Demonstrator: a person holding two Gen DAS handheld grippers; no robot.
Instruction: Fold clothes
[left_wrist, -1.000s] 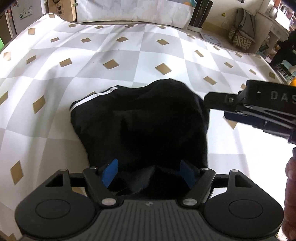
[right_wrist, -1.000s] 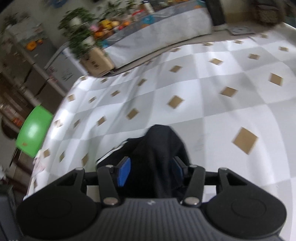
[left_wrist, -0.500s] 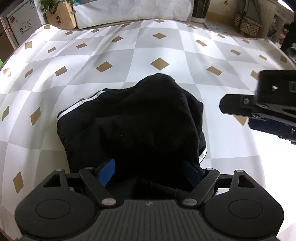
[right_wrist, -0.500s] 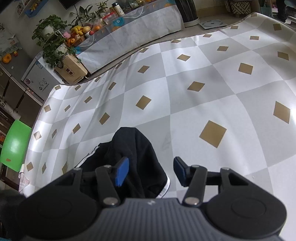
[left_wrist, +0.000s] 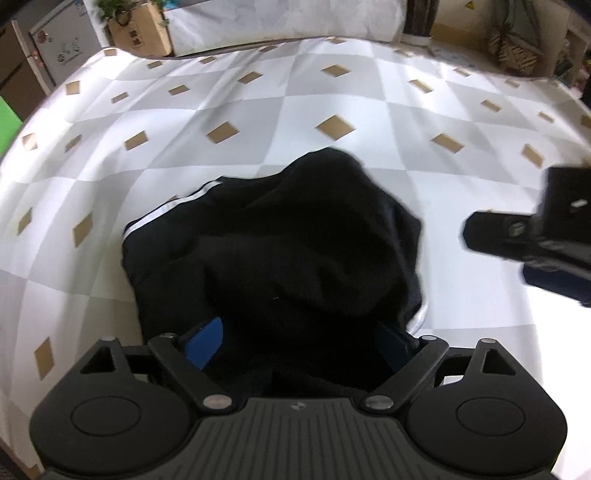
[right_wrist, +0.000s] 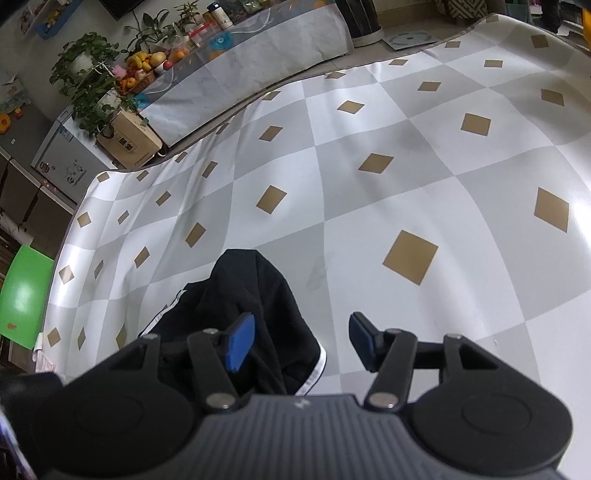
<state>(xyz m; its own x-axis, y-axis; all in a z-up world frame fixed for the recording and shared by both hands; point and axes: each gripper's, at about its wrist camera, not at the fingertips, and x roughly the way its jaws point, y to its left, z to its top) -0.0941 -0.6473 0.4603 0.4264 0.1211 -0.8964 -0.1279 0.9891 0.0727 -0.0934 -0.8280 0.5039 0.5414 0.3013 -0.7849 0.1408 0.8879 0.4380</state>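
A black garment with white side stripes (left_wrist: 288, 251) lies bunched in a folded heap on the checkered table cover. My left gripper (left_wrist: 299, 339) is open, its blue pads standing wide on either side of the near edge of the heap, with cloth lying between them. My right gripper (right_wrist: 303, 339) is open and empty, raised above the right edge of the garment (right_wrist: 255, 302). The right gripper also shows at the right of the left wrist view (left_wrist: 532, 236), apart from the cloth.
The grey and white table cover with tan diamonds (right_wrist: 406, 166) stretches far ahead and to the right. A cardboard box with plants (right_wrist: 127, 138) and a covered bench with fruit (right_wrist: 236, 62) stand beyond the far edge. A green stool (right_wrist: 22, 295) stands at the left.
My right gripper has let go of the garment, opened and drawn back to the right. The garment has settled into a lower heap. My left gripper has stayed open at its near edge.
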